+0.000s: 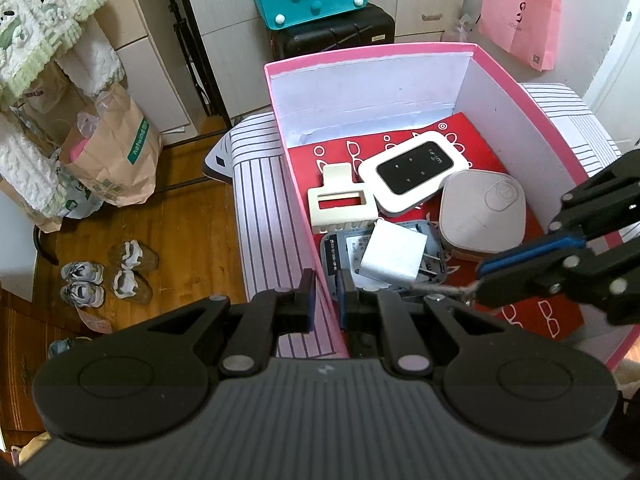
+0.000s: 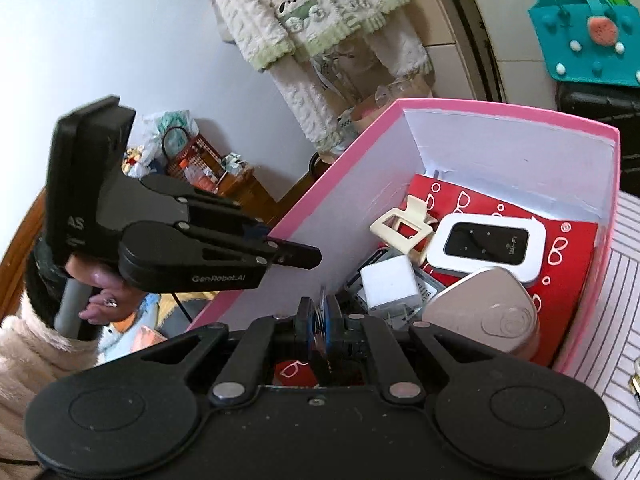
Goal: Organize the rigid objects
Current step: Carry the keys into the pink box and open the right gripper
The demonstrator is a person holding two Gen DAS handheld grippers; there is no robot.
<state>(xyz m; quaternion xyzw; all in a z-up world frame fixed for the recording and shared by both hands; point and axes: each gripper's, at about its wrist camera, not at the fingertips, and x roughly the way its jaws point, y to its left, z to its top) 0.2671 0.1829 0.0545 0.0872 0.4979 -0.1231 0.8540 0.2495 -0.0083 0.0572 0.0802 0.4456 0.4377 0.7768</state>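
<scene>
Pink box (image 1: 400, 50) sits on a striped cloth (image 1: 260, 200), white inside, red card (image 1: 472, 136) on its floor. Already in it: cream hair clip (image 1: 340, 202), white wifi router (image 1: 414, 168), rounded grey case (image 1: 482, 214), white charger (image 1: 394, 256) lying on a grey device (image 1: 340, 252). All piled toward the near-left corner, touching or overlapping.

Left gripper (image 1: 325, 300) is clamped on the box's left wall, one finger outside, one inside. Probably steadying the box so it doesn't slide while the other hand loads.

Right gripper (image 2: 318, 320) is closed on something thin and metallic, looks like a key ring or keys (image 2: 320, 322); in the left view a twisted cord or ring (image 1: 444, 291) hangs off its tip. Exact item hard to tell. It's over the box's near end, above the red card, angled down: looks like a drop-in about to happen.

Loose metal bits (image 2: 634, 384) lie on the cloth outside the box, right edge, likely still to sort.
</scene>
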